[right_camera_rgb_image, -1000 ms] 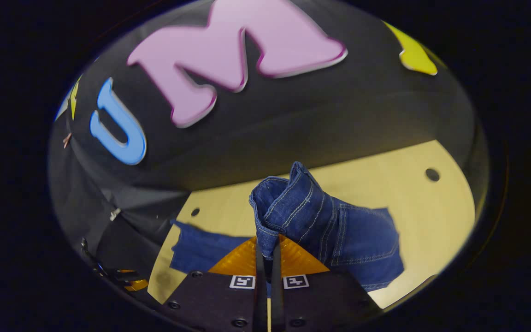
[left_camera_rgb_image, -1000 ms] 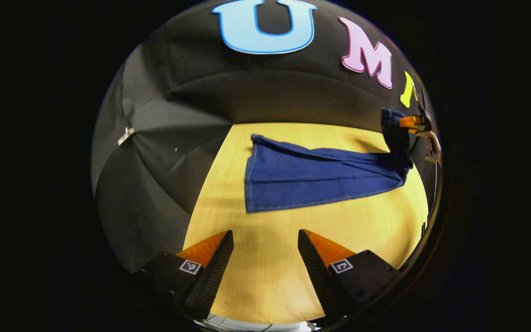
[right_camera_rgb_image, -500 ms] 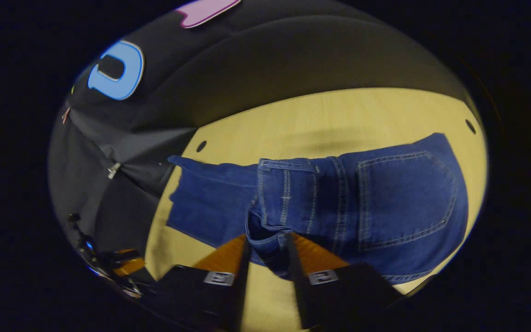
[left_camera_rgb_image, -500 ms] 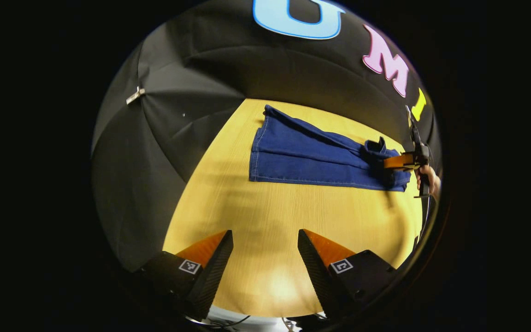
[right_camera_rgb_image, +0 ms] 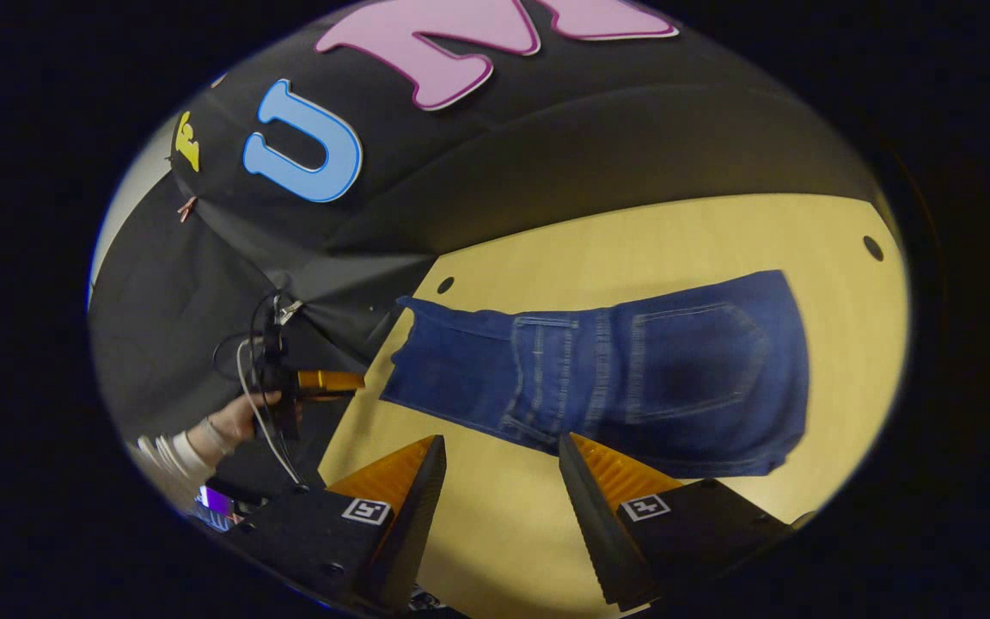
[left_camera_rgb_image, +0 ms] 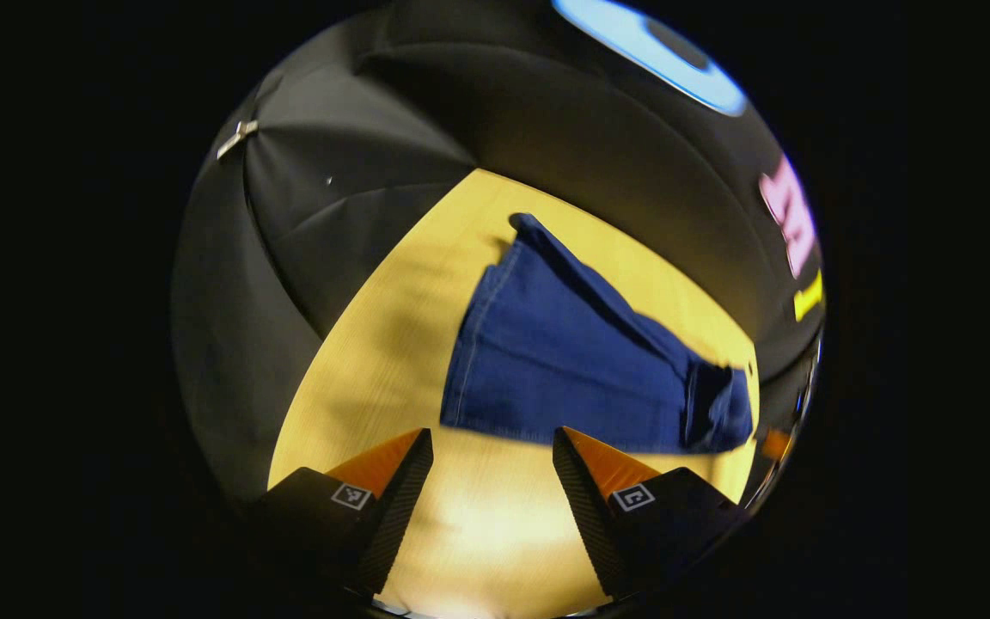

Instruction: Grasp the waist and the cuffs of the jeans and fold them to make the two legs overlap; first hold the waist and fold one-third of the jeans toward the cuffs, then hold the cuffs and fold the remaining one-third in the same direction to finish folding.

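Dark blue denim jeans lie flat on the pale yellow wooden bench, with the two legs laid one over the other and the waist part turned back over the legs, so that the stitched back pocket faces up in the right gripper view. In that view the folded waist end lies to the right and the cuffs reach toward the bench's left edge, near a small round hole in the wood. In the left gripper view the same jeans run from the cuffs at the left toward the doubled, darker waist end at the right. The right gripper hangs just in front of the near edge of the denim with its orange-and-black fingers spread wide and nothing between them. The left gripper is likewise wide apart and empty, its fingers just short of the near hem. Farther off in the right gripper view, beyond the cuffs and off the bench's left edge, a hand with a white sleeve holds that left gripper, a cable hanging from it against the black cloth booth wall.
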